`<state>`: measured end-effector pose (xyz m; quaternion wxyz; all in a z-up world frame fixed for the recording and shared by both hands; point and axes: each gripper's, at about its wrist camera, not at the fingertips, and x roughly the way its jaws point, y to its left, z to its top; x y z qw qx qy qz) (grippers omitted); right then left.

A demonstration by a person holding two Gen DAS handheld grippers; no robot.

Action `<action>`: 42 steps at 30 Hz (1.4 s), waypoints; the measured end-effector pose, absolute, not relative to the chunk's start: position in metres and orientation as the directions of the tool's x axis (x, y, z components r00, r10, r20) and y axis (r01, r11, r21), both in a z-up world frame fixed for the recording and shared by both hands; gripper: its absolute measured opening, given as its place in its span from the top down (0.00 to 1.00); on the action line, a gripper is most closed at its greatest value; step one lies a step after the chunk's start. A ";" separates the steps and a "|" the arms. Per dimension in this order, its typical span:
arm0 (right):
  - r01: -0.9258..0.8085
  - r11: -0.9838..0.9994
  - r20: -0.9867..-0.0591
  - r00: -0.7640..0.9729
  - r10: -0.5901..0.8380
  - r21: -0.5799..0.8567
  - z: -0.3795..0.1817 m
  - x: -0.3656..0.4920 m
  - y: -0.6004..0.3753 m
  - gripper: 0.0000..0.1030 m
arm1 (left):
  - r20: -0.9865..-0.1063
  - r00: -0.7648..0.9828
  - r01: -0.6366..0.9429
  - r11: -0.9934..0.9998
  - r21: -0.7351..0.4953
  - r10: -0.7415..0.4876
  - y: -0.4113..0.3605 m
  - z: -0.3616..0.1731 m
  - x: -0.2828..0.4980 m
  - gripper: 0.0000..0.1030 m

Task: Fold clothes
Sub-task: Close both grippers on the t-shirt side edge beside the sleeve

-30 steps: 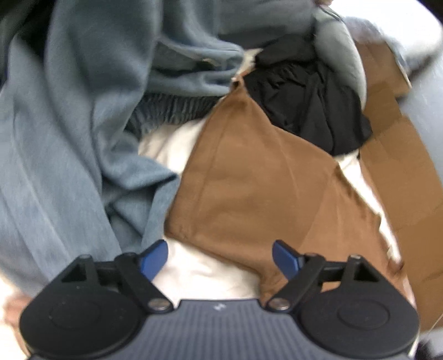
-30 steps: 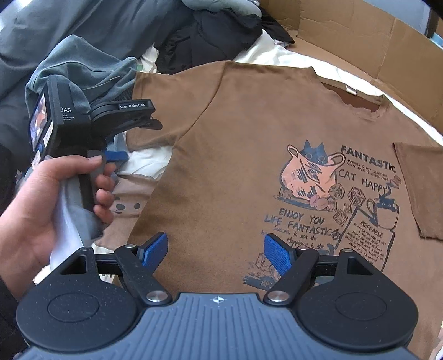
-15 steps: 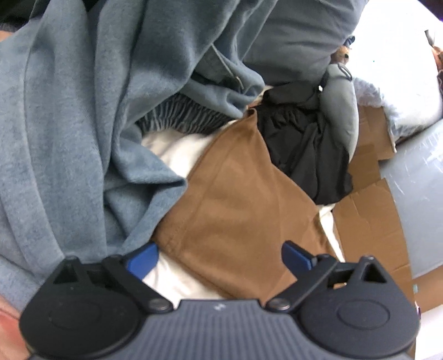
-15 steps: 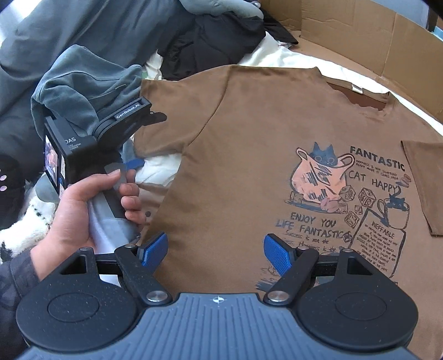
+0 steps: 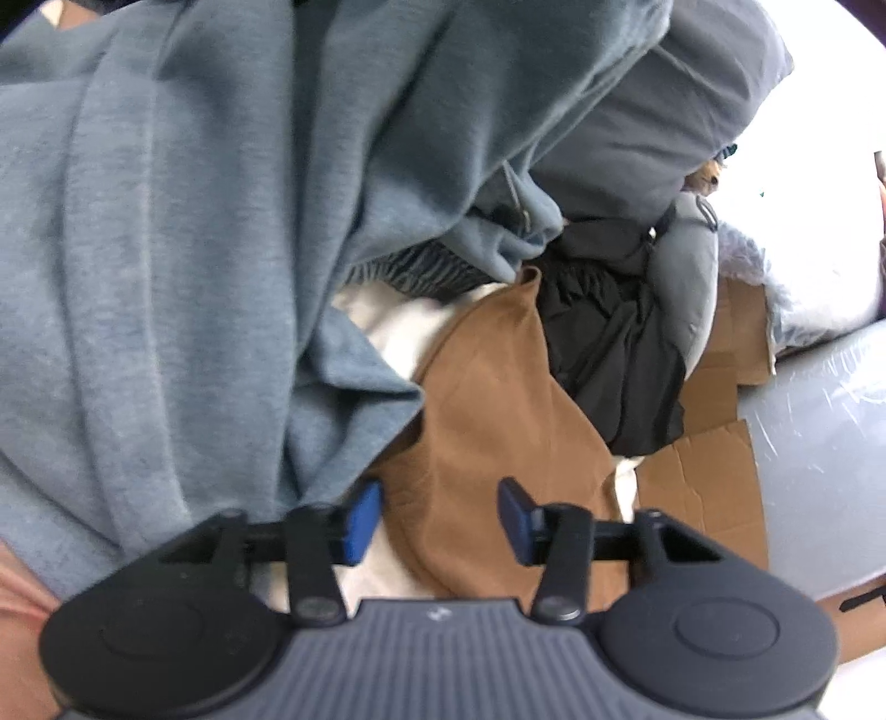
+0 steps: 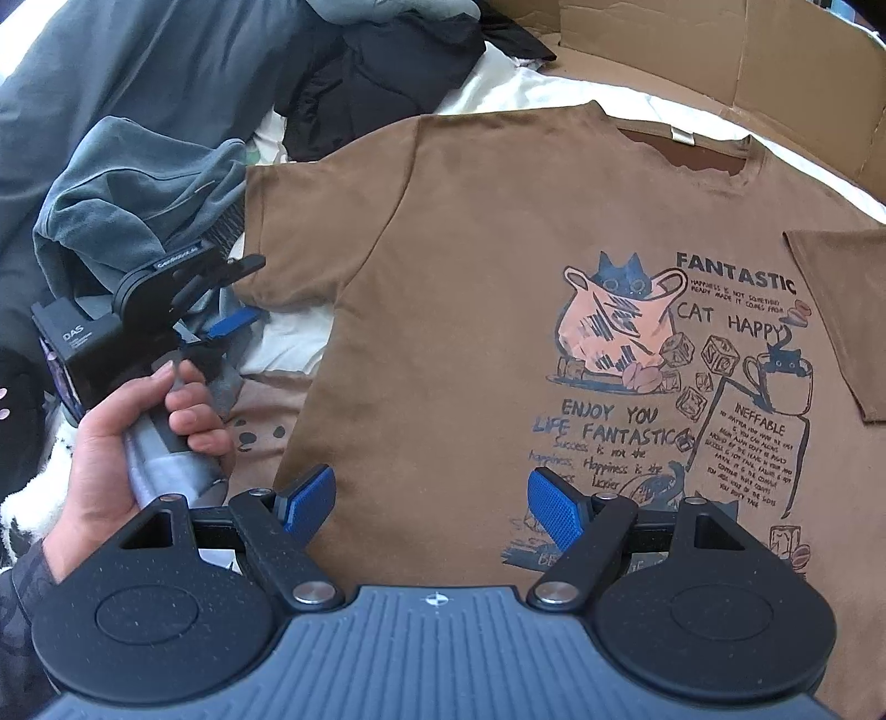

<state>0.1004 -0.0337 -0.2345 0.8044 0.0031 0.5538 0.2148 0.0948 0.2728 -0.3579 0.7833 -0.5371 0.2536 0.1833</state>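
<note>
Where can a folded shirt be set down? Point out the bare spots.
Bare room: the white sheet strip between the brown T-shirt collar and the cardboard wall, and a smaller patch under the T-shirt's sleeve by the left gripper. Crowded: the blue-grey sweatshirt and black garment pile up beside that sleeve.

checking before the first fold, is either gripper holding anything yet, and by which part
Nothing is held. The left gripper is open around the brown t-shirt's sleeve edge; the right gripper is open over the shirt's lower front.
</note>
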 end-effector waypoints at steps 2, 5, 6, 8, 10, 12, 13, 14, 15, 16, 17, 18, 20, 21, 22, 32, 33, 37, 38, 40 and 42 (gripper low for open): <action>-0.348 0.906 -0.890 0.295 0.349 0.241 -0.235 0.100 -0.032 0.21 | -0.592 0.806 -0.556 0.366 -0.746 0.018 0.271 -0.357 0.091 0.60; -0.355 0.903 -0.888 0.295 0.353 0.241 -0.234 0.100 -0.030 0.21 | -0.592 0.806 -0.553 0.385 -0.739 0.022 0.268 -0.355 0.089 0.66; -0.359 0.902 -0.887 0.295 0.355 0.241 -0.235 0.100 -0.030 0.21 | -0.594 0.804 -0.555 0.385 -0.737 0.022 0.269 -0.356 0.087 0.70; -0.366 0.899 -0.886 0.295 0.357 0.240 -0.235 0.100 -0.029 0.21 | -0.599 0.800 -0.562 0.378 -0.736 0.023 0.271 -0.358 0.084 0.84; -0.380 0.894 -0.887 0.290 0.359 0.238 -0.237 0.099 -0.028 0.21 | -0.601 0.799 -0.566 0.364 -0.740 0.020 0.272 -0.360 0.082 0.91; -0.398 0.888 -0.891 0.280 0.356 0.230 -0.240 0.097 -0.027 0.21 | -0.598 0.801 -0.564 0.370 -0.738 0.026 0.273 -0.358 0.080 0.97; -0.404 0.886 -0.894 0.276 0.354 0.226 -0.241 0.097 -0.026 0.21 | -0.595 0.803 -0.560 0.373 -0.739 0.027 0.274 -0.357 0.079 0.98; -0.408 0.885 -0.895 0.273 0.353 0.224 -0.243 0.096 -0.026 0.21 | -0.592 0.806 -0.557 0.375 -0.741 0.028 0.274 -0.356 0.078 0.98; -0.411 0.884 -0.896 0.270 0.352 0.223 -0.244 0.095 -0.026 0.21 | -0.588 0.808 -0.554 0.376 -0.743 0.028 0.274 -0.354 0.077 1.00; -0.411 0.884 -0.897 0.269 0.352 0.224 -0.245 0.095 -0.025 0.21 | -0.585 0.811 -0.550 0.376 -0.746 0.026 0.273 -0.353 0.075 1.00; -0.410 0.884 -0.896 0.268 0.353 0.225 -0.246 0.096 -0.025 0.21 | -0.587 0.810 -0.550 0.373 -0.747 0.019 0.273 -0.353 0.075 1.00; -0.410 0.884 -0.896 0.269 0.354 0.227 -0.247 0.097 -0.023 0.21 | -0.598 0.801 -0.557 0.368 -0.744 0.004 0.272 -0.355 0.075 1.00; -0.409 0.883 -0.894 0.270 0.358 0.230 -0.248 0.098 -0.020 0.21 | -0.621 0.784 -0.573 0.358 -0.737 -0.024 0.271 -0.357 0.076 0.92; -0.410 0.882 -0.892 0.273 0.361 0.232 -0.248 0.099 -0.018 0.21 | -0.635 0.772 -0.587 0.352 -0.729 -0.027 0.270 -0.359 0.076 0.87; -0.411 0.881 -0.889 0.276 0.366 0.235 -0.247 0.100 -0.016 0.21 | -0.635 0.772 -0.590 0.348 -0.729 -0.021 0.268 -0.360 0.075 0.84; -0.401 0.885 -0.889 0.277 0.364 0.237 -0.243 0.102 -0.012 0.21 | -0.668 0.744 -0.644 0.299 -0.704 0.032 0.264 -0.362 0.097 0.45; -0.395 0.889 -0.889 0.283 0.359 0.234 -0.242 0.102 -0.013 0.21 | -0.669 0.742 -0.649 0.289 -0.704 0.039 0.264 -0.363 0.099 0.43; -0.391 0.893 -0.890 0.293 0.350 0.223 -0.240 0.102 -0.015 0.21 | -0.660 0.749 -0.643 0.301 -0.704 0.056 0.264 -0.366 0.107 0.40; -0.394 0.893 -0.890 0.294 0.349 0.220 -0.240 0.102 -0.015 0.21 | -0.656 0.753 -0.639 0.305 -0.706 0.058 0.264 -0.366 0.109 0.39; -0.399 0.891 -0.891 0.292 0.347 0.216 -0.240 0.101 -0.013 0.21 | -0.645 0.762 -0.632 0.293 -0.718 0.062 0.265 -0.367 0.107 0.41; -0.403 0.889 -0.891 0.291 0.348 0.215 -0.240 0.100 -0.011 0.21 | -0.640 0.766 -0.629 0.277 -0.727 0.061 0.267 -0.368 0.104 0.51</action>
